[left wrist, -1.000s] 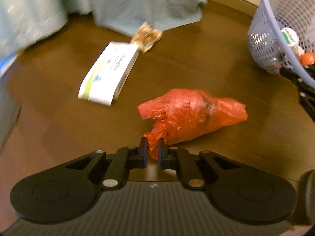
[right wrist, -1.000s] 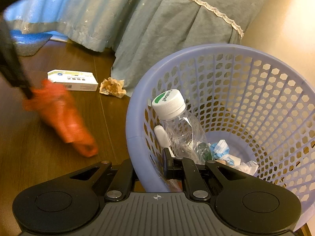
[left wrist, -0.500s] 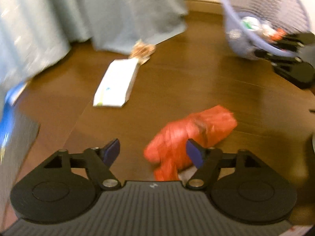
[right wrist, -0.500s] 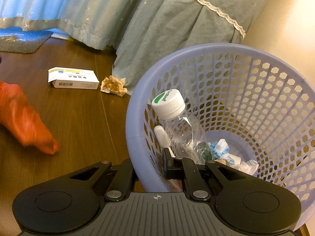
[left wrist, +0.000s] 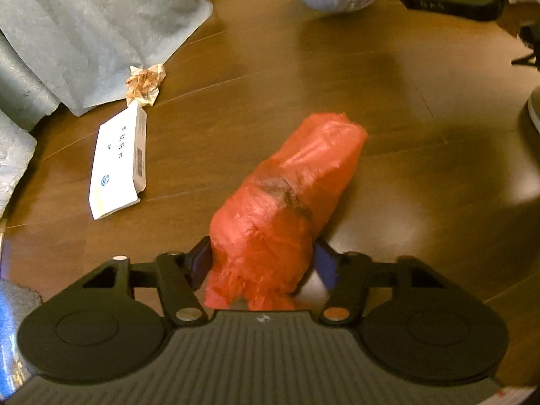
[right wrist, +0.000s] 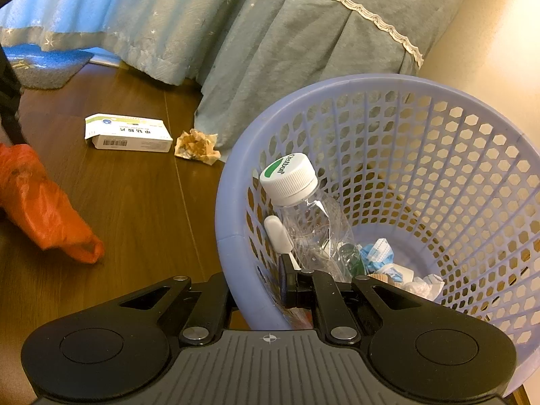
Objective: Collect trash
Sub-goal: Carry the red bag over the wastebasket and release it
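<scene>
Wooden floor point(left wrist: 388, 77) | left gripper point(left wrist: 263, 260) closing around red bag point(left wrist: 287, 195) | right gripper point(right wrist: 260, 290) pinching basket point(right wrist: 236, 182) rim | risk: slippery plastic tears or slides out.

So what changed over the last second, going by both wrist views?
The left gripper, shut a second ago, opened wide, rolled, and now straddles the crumpled red plastic bag, its jaws closing around the near end. The bag shifted on the wooden floor. Unchanged: the right gripper clamped on the lavender mesh basket rim, the white carton and crumpled brown wrapper.
</scene>
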Demonstrator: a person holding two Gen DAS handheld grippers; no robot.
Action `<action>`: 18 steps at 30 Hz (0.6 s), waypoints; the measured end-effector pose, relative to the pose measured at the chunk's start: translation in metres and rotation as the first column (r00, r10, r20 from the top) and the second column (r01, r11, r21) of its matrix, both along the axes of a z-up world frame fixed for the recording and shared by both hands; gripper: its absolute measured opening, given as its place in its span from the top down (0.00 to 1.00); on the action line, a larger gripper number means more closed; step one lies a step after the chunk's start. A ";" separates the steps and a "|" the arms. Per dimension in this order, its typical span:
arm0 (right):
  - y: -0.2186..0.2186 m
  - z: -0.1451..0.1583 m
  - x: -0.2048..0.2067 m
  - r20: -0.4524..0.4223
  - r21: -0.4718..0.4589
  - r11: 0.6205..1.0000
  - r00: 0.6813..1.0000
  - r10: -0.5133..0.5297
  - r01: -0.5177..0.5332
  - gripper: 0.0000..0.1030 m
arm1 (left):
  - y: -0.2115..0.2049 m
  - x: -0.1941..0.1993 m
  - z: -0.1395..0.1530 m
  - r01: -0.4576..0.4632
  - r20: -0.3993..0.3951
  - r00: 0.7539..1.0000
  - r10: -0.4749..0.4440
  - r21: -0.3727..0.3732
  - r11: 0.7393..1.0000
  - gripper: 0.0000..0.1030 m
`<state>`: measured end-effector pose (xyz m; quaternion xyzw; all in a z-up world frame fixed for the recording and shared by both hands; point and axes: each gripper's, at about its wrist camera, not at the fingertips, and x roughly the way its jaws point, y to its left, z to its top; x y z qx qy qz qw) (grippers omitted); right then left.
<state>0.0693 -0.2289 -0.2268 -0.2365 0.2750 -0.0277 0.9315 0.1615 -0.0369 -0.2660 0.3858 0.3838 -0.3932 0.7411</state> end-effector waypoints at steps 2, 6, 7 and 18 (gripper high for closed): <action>0.000 0.000 0.000 0.000 0.002 1.000 1.000 -0.001 0.001 0.94 | 0.003 -0.001 0.001 -0.029 -0.004 1.000 0.029 0.001 1.000 0.53; 0.001 0.000 0.001 0.000 0.003 1.000 1.000 -0.002 0.002 0.94 | 0.013 0.003 0.015 -0.146 -0.047 0.989 0.144 -0.059 0.987 0.55; 0.001 0.000 0.001 0.000 0.003 1.000 1.000 -0.003 0.003 0.94 | 0.015 0.003 0.019 -0.172 -0.058 0.984 0.168 -0.076 0.982 0.55; 0.001 0.000 0.001 -0.001 0.002 1.000 1.000 0.000 0.000 0.94 | 0.014 0.013 0.067 -0.389 -0.141 0.920 0.365 -0.247 0.887 0.55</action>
